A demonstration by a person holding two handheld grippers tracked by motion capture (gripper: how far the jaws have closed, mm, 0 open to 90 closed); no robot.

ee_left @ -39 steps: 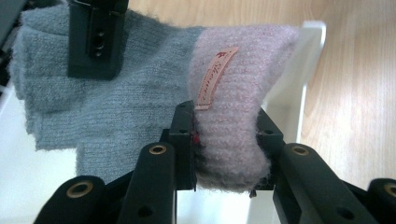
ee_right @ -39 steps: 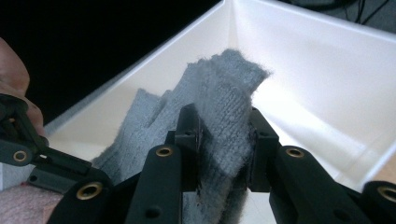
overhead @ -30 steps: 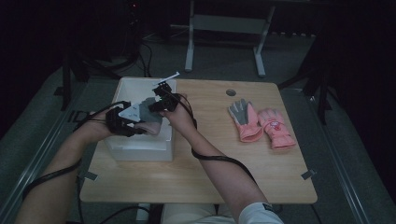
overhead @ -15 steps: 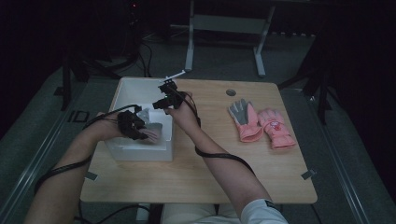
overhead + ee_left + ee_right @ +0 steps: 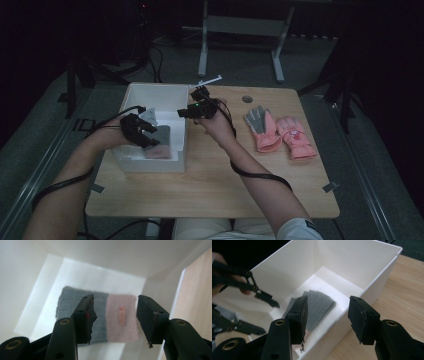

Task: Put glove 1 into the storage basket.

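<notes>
I look down along my left gripper into the white box. Its jaws have just been opening and they stand apart with nothing pressed between them. Below lies a folded cloth on the box floor (one half grey, one half pink, with a small pink label). At the right edge I see the wooden table.

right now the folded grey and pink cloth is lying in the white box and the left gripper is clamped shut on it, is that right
Not quite. The folded grey and pink cloth does lie on the floor of the white box, but the left gripper is not clamped on it. Its jaws have just been opening and stand apart above the cloth, with nothing pressed between them. The left gripper view shows this.
</notes>
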